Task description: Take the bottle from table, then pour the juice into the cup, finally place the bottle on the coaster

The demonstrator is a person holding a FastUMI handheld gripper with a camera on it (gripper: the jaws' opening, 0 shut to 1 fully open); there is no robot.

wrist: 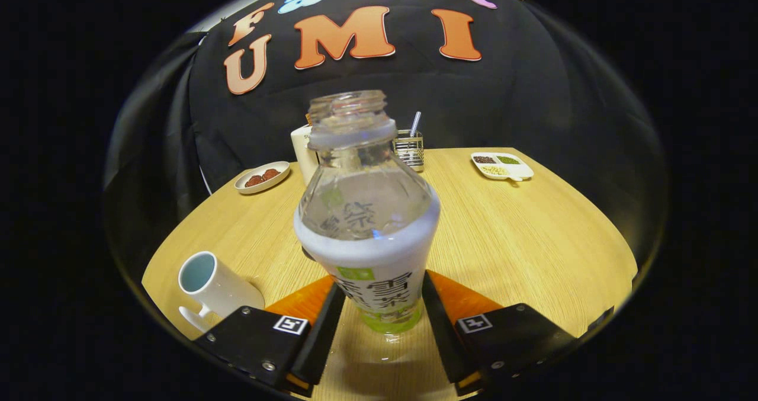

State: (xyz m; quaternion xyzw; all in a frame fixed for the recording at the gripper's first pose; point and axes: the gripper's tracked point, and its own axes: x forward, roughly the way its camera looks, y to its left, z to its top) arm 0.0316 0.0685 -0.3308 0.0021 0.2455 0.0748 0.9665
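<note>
A clear uncapped bottle (367,211) with a white and green label stands upright between my fingers. My gripper (379,309) is shut on its lower labelled part, one finger pressing on each side. The liquid inside is clear and reaches up to the shoulder. A white cup (216,285) with a pale blue inside and a handle stands on the wooden table (521,241), to the left of the left finger. A dark edge (306,252) peeks out just behind the bottle on its left; I cannot tell what it is.
Beyond the bottle stand a white container (302,152) and a wire rack (410,150) with a utensil. A small plate (262,177) of reddish pieces sits far left. A divided dish (502,166) of beans sits far right.
</note>
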